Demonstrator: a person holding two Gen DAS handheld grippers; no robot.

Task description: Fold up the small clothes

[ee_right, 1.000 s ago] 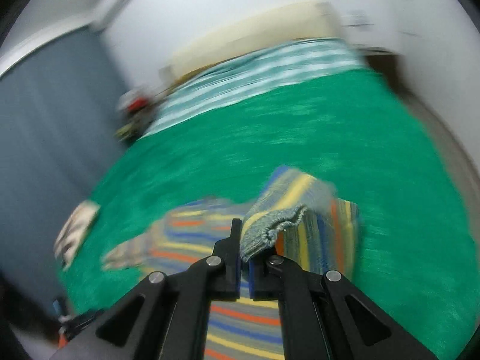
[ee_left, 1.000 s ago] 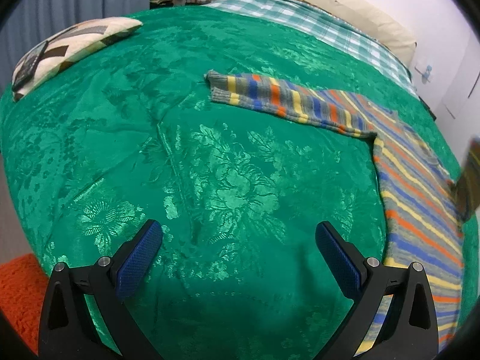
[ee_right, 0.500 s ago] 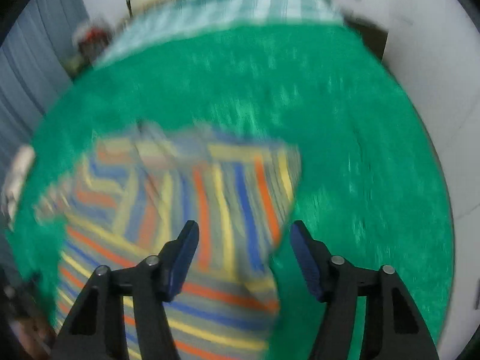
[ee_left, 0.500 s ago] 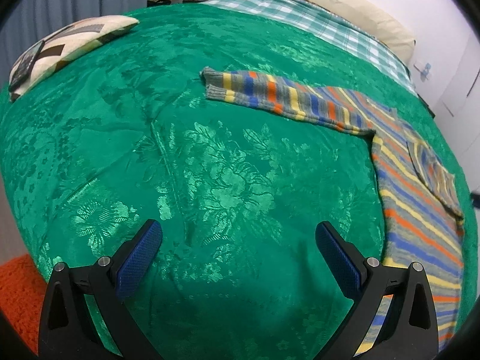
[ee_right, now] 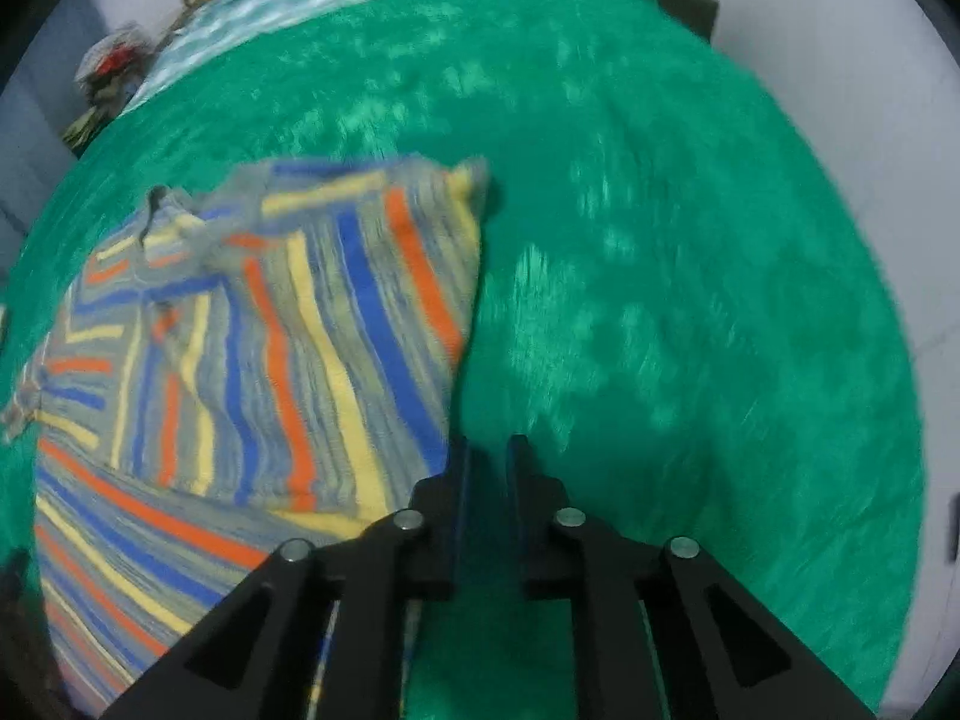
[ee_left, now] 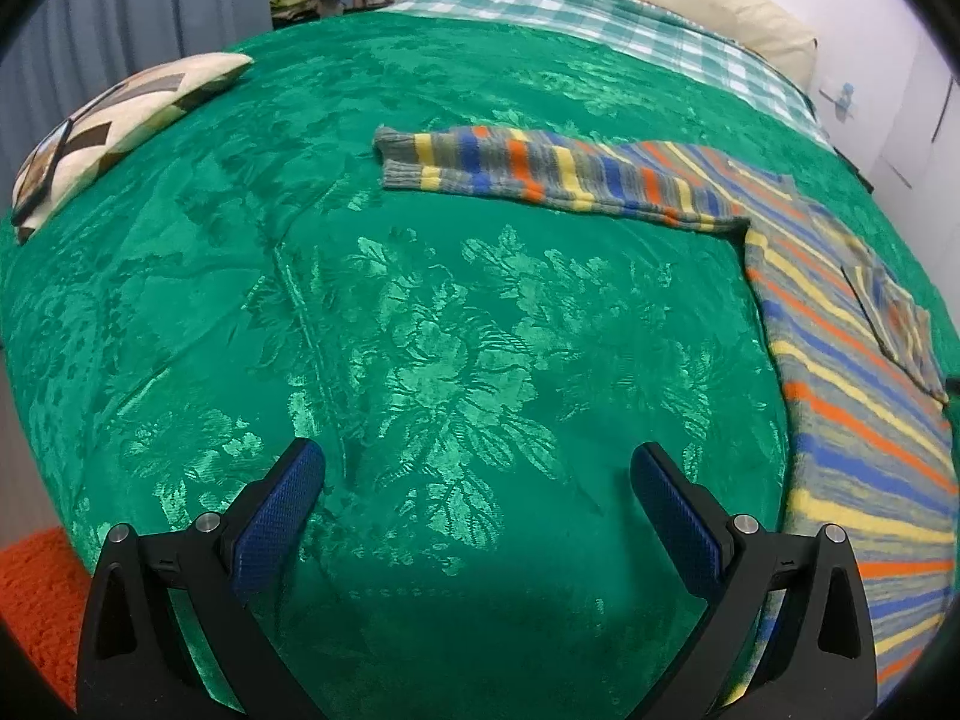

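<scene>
Two grippers hang over a green bedspread. The left gripper gapes wide, empty, with the striped sweater ahead to its right, partly cut off. The right gripper is closing, apparently on nothing; the blurred sweater's folded sleeve lies just left.

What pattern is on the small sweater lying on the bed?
The sweater has orange, blue and yellow stripes on grey; the left wrist view shows it best.
</scene>
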